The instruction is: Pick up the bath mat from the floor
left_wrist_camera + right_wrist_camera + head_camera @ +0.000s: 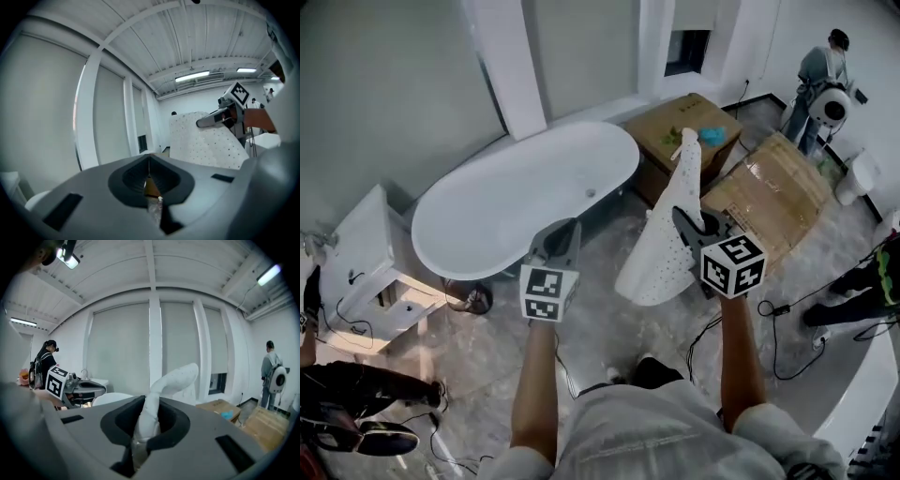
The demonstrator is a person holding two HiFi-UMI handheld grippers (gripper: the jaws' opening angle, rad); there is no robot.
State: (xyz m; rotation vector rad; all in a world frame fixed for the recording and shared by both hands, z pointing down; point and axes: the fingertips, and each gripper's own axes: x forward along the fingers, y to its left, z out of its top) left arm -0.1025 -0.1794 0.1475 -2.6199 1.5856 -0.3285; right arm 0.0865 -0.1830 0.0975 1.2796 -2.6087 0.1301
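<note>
Above the grey floor [600,333] beside a white bathtub [525,197], the bath mat [661,239] hangs clear of the ground, pinched along one edge by the right gripper [682,217]. That gripper's own view shows its jaws nearly together on the thin white mat [157,394], which rises out of them and curls over to the right at the top.

Seen from the head camera, the mat's long axis runs from a broad lower end near the person's feet up and away toward the cardboard boxes [773,192], so most of its length lies ahead of and to the left of the gripping jaws.

The left gripper [567,232] is held just beside that lower end but apart from it, its jaws closed with nothing of the mat between them. The perforated mat [206,140] fills the space ahead and to its right.

Judged from this, the pickup looks essentially done on the right side alone, and the left hand is the nearer one to steady the dangling end.

The tub rim stands close on the left, cables [712,328] trail across the floor underfoot, and another person [820,80] works at the far right corner.
</note>
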